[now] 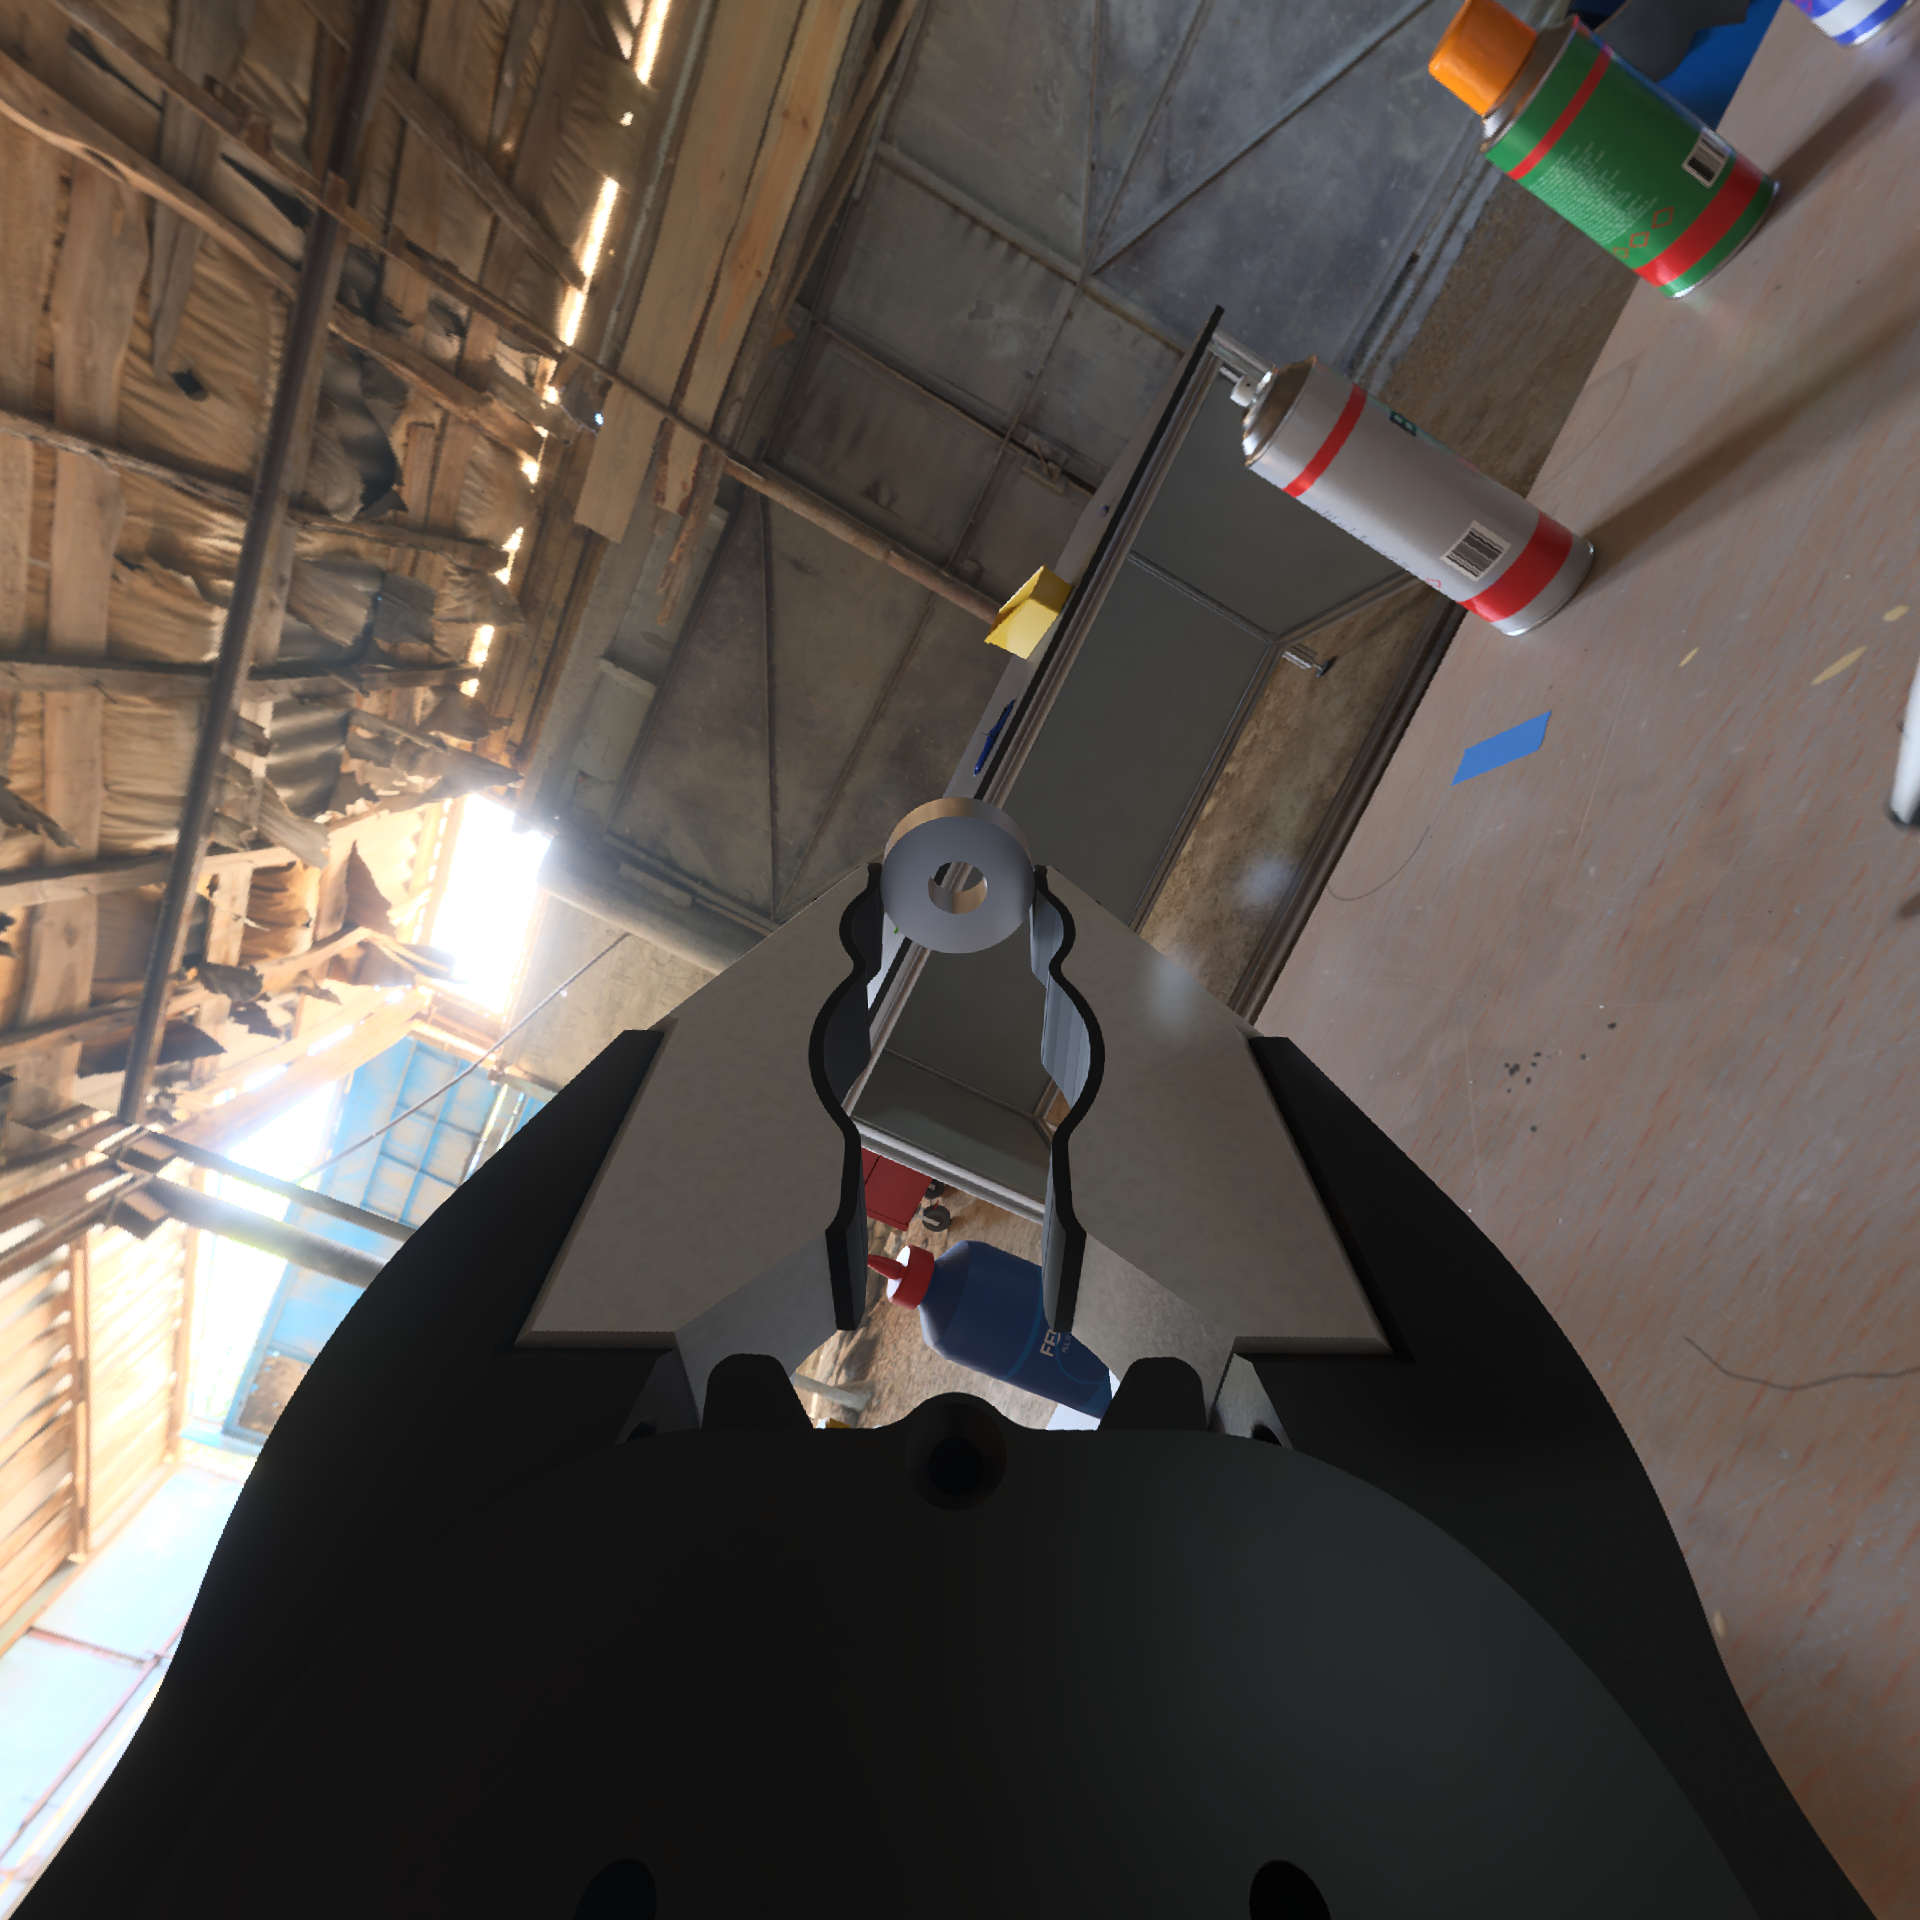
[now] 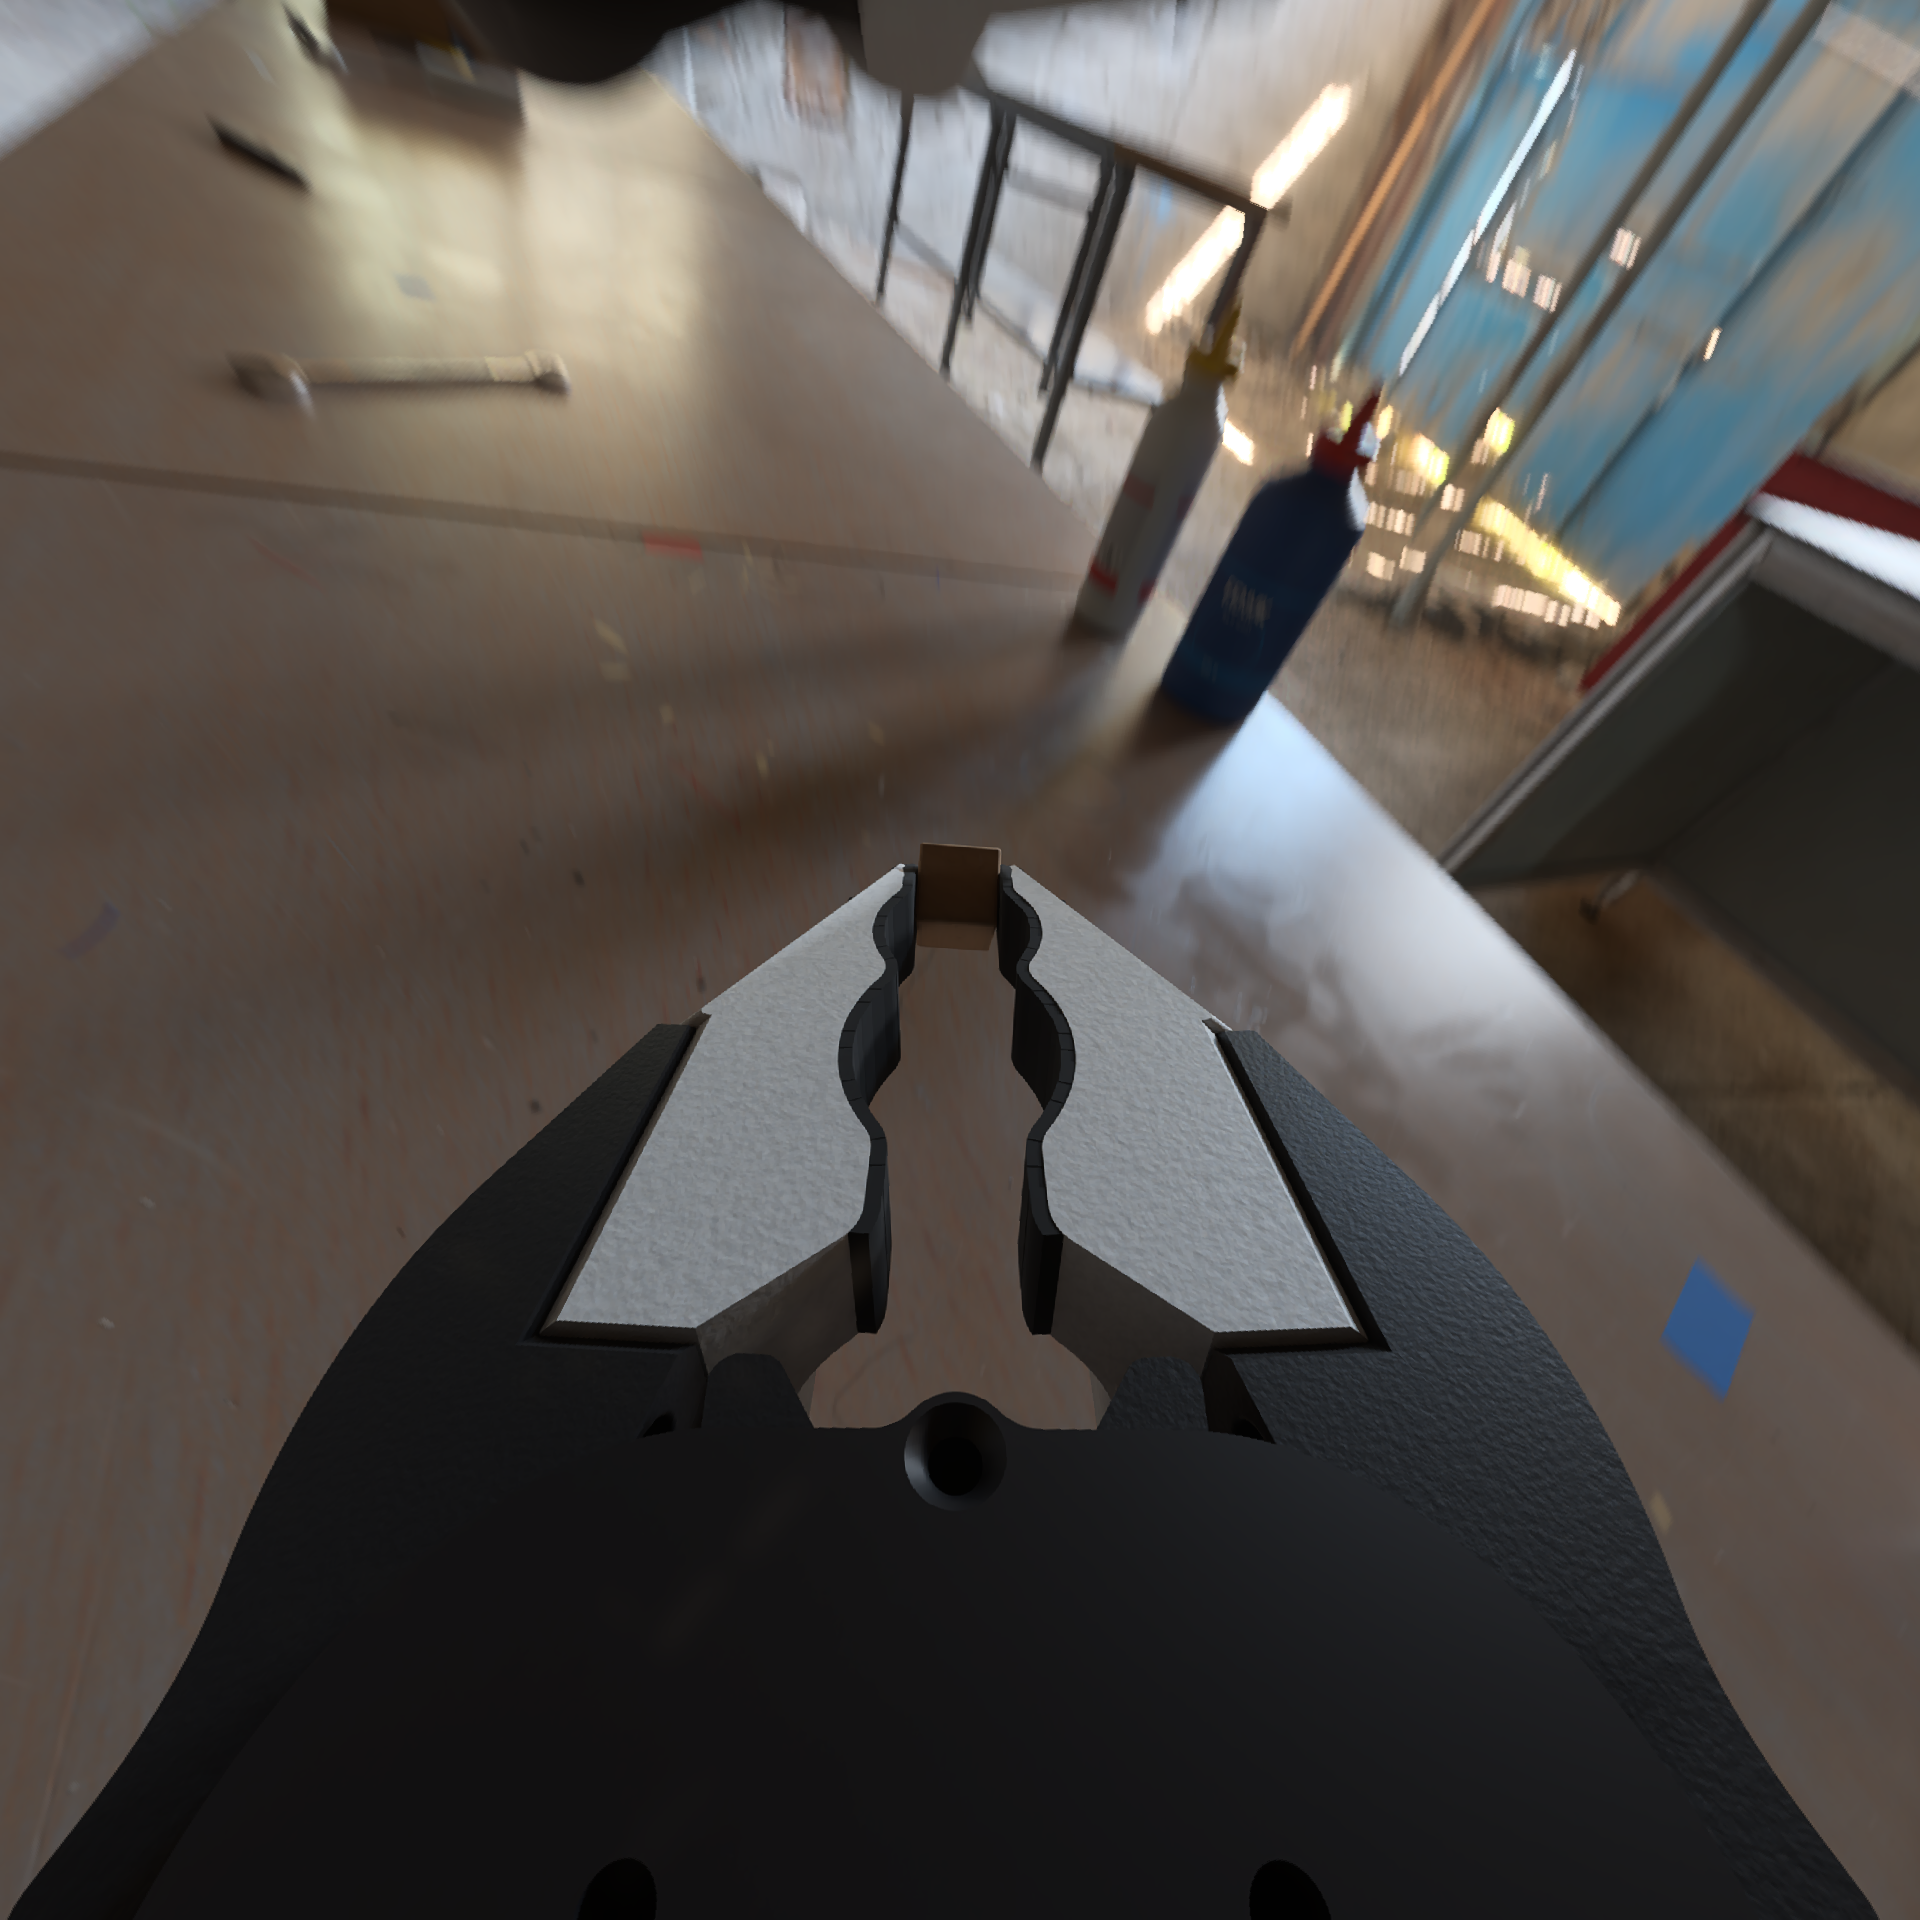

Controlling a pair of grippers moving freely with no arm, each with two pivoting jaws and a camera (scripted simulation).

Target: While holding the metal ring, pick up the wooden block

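Observation:
In the left wrist view my left gripper (image 1: 958,896) is shut on a grey metal ring (image 1: 958,885), held between the fingertips with its hole facing the camera, lifted clear of the table and seen against the roof. In the right wrist view my right gripper (image 2: 958,902) is shut on a small brown wooden block (image 2: 958,896), pinched between the fingertips above the brown table (image 2: 416,779). The block's underside is hidden, so I cannot tell how far it is above the table.
In the left view a grey spray can (image 1: 1418,494) and a green can with an orange cap (image 1: 1621,156) stand on the table, with a blue bottle (image 1: 1003,1325) behind the fingers. In the right view a blue bottle (image 2: 1252,592), a white bottle (image 2: 1148,509) and a wrench (image 2: 400,374) are farther off.

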